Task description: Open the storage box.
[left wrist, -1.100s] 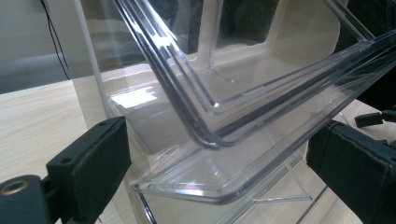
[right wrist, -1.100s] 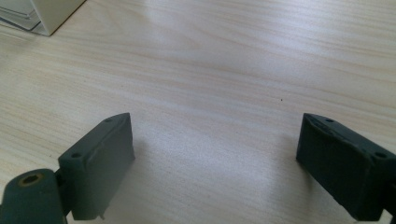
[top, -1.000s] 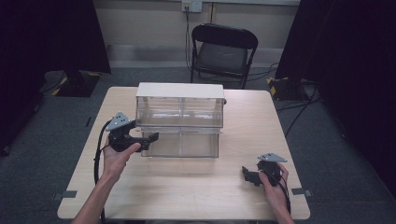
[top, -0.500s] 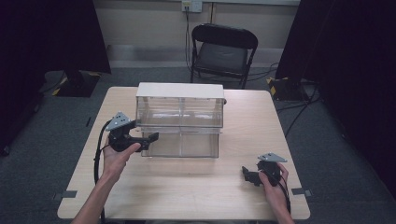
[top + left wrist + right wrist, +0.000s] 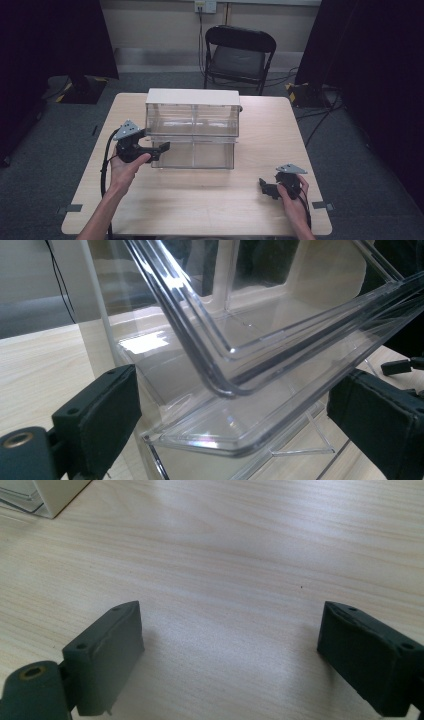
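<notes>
A clear plastic drawer unit (image 5: pixel 192 125) with a white top stands at the middle of the wooden table (image 5: pixel 200 210). My left gripper (image 5: pixel 162 147) lies level against its lower left drawer (image 5: pixel 177 155). In the left gripper view the drawer's clear front rim (image 5: pixel 220 440) sits between the jaws of the left gripper (image 5: pixel 235 385). The pads stand wide apart and I see neither pressing on the rim. My right gripper (image 5: pixel 262 187) rests near the table's front right, open over bare wood (image 5: pixel 225 607). The unit's white corner (image 5: pixel 45 495) shows far off.
A black folding chair (image 5: pixel 237 55) stands behind the table. Dark curtains hang at both sides. Cables trail from each gripper along the forearms. Bare wood lies in front of the unit between my two hands.
</notes>
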### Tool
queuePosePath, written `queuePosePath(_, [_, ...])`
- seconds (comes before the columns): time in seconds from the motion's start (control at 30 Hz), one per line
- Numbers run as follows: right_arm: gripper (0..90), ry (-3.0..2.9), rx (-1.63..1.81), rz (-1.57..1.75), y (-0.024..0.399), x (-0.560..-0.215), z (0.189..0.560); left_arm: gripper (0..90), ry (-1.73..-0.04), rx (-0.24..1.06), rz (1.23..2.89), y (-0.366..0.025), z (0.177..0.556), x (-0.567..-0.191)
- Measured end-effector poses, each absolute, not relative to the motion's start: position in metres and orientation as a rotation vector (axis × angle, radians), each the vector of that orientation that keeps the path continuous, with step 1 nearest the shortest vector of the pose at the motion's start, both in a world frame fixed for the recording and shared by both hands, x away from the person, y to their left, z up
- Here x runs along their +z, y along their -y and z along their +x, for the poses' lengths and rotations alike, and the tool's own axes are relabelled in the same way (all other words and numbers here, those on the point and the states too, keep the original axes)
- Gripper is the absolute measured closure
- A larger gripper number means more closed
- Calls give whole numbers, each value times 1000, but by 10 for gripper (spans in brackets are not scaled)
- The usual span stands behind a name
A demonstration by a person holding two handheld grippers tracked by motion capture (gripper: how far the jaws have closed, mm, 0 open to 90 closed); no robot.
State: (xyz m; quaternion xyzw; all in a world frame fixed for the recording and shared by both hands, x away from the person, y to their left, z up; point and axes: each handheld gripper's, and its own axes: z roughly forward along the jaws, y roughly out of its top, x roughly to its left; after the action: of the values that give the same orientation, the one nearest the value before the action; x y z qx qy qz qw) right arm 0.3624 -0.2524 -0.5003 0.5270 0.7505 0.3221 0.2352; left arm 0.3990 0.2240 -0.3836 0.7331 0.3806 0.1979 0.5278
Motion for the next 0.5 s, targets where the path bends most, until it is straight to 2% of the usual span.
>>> queuePosePath(0.5, [104,-2059,884,1446,252,-500,362,67,-916,462,1752,-224,400,-383])
